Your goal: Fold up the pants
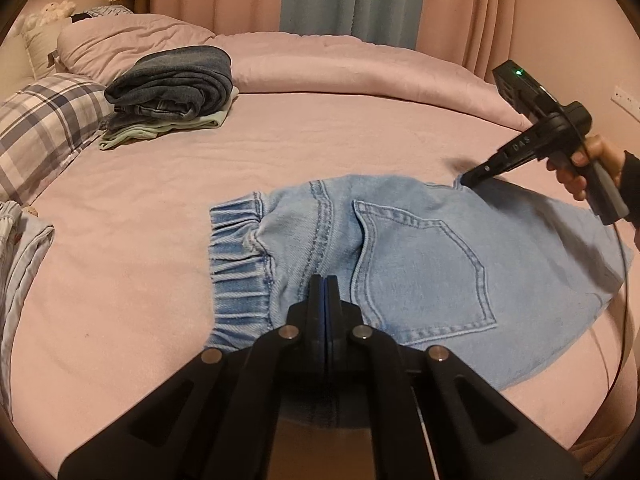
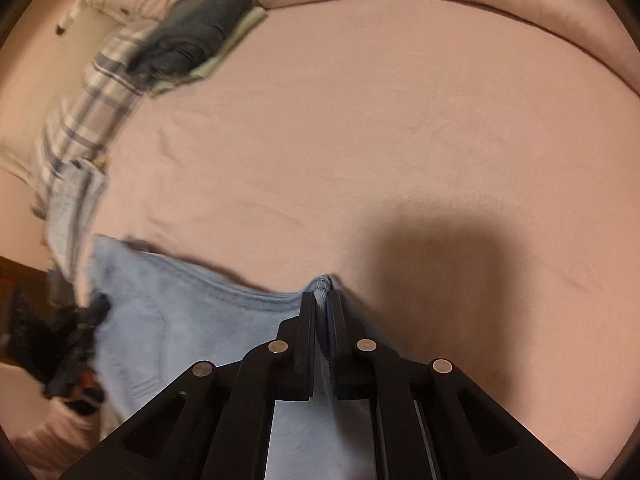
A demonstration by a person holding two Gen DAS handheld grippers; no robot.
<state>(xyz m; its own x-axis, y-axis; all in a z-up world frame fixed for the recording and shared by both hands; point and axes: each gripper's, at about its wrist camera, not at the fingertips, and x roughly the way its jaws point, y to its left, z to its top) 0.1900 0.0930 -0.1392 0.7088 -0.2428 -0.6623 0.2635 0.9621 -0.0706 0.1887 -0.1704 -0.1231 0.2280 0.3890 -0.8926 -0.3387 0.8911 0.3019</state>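
Light blue denim pants (image 1: 420, 256) lie on the pink bed, back pocket up, elastic waistband (image 1: 236, 268) to the left. My left gripper (image 1: 325, 280) is shut on the near edge of the pants. My right gripper (image 1: 466, 180) is shut on the far edge of the denim, held by a hand at the right. In the right wrist view its jaws (image 2: 323, 294) pinch a bunched denim seam, with the pants (image 2: 192, 320) spreading to the left. The left gripper (image 2: 76, 328) shows there as a blurred dark shape.
A stack of folded dark jeans and a pale green garment (image 1: 172, 92) sits at the back left of the bed (image 1: 160, 208). A plaid pillow (image 1: 40, 128) lies left. Another folded pale garment (image 1: 20, 256) is at the left edge. A rolled duvet (image 1: 340, 64) lines the back.
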